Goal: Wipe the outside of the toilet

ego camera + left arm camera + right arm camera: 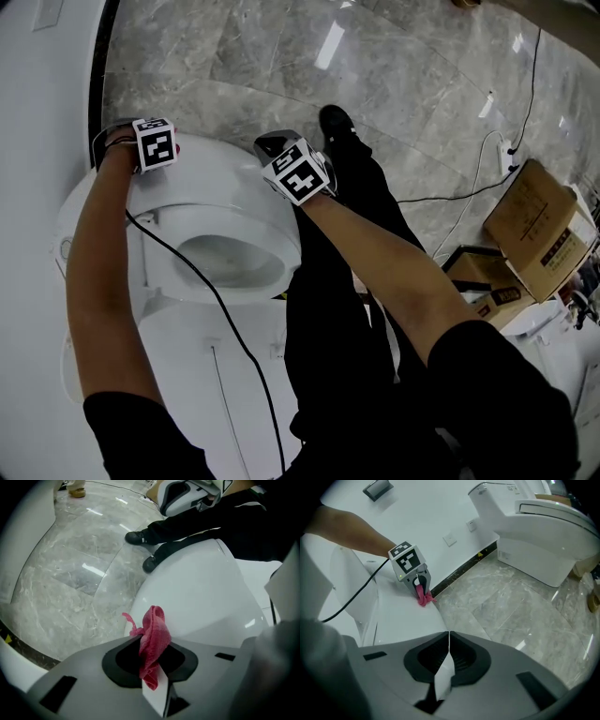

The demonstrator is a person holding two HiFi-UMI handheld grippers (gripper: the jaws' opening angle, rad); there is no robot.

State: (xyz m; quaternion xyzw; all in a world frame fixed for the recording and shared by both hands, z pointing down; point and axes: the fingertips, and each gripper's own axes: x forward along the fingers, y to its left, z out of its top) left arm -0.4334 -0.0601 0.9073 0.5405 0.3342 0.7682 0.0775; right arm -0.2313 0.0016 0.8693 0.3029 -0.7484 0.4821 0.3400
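Grey marble floor lies all around the toilet. Cardboard boxes and a white power strip sit well apart from it, beyond the person's black-trousered legs, which stand just beside the bowl. A black cable trails across the toilet. A second toilet stands further along the wall. The left gripper pinches a pink cloth at the toilet's front outer edge. The right gripper, pressed together on nothing, is near the same rim; whether it touches is unclear.
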